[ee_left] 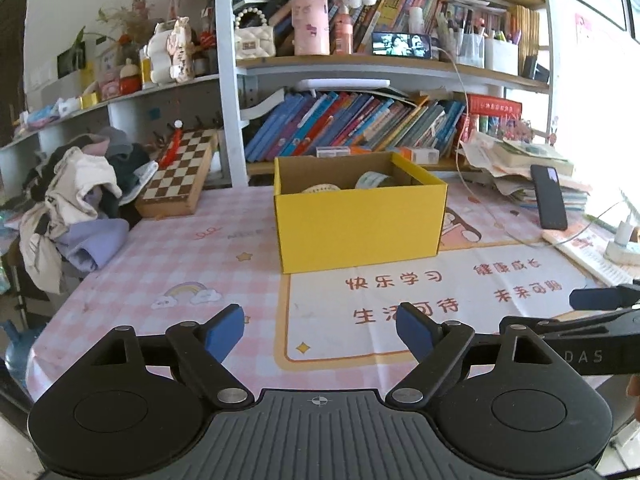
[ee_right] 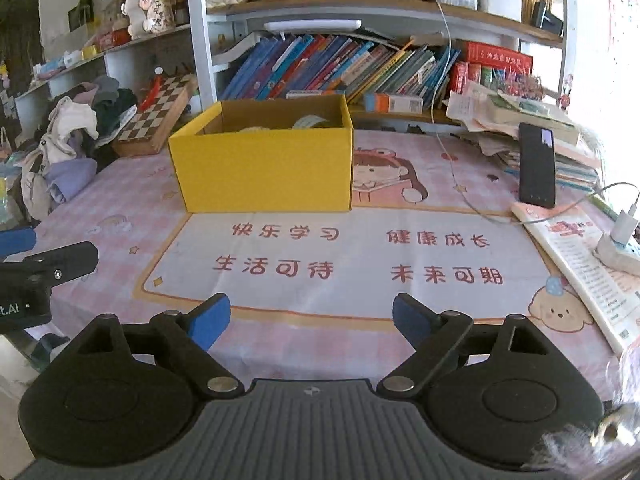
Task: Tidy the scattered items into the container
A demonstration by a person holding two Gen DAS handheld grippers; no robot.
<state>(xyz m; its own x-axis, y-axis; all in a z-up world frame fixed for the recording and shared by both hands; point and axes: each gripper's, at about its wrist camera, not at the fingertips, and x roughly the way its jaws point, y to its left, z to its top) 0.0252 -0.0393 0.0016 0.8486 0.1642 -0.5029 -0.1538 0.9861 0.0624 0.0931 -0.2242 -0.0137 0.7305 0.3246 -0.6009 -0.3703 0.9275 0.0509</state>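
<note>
An open yellow cardboard box [ee_left: 360,224] stands on the pink checked table mat [ee_left: 200,264], well beyond both grippers; it also shows in the right wrist view [ee_right: 264,172]. Inside it I see the tops of pale roll-like items [ee_left: 374,180], mostly hidden by the box wall. My left gripper [ee_left: 320,334] is open and empty, low over the near part of the mat. My right gripper [ee_right: 312,326] is open and empty, over the near edge of the printed mat [ee_right: 360,256]. Each gripper's body shows at the edge of the other's view.
A wooden chessboard box [ee_left: 180,184] and a heap of clothes [ee_left: 80,200] lie at the left. A black phone [ee_right: 538,164] leans on stacked books and papers at the right, with a charger cable [ee_right: 460,184] and power strip [ee_right: 620,252]. Bookshelves stand behind.
</note>
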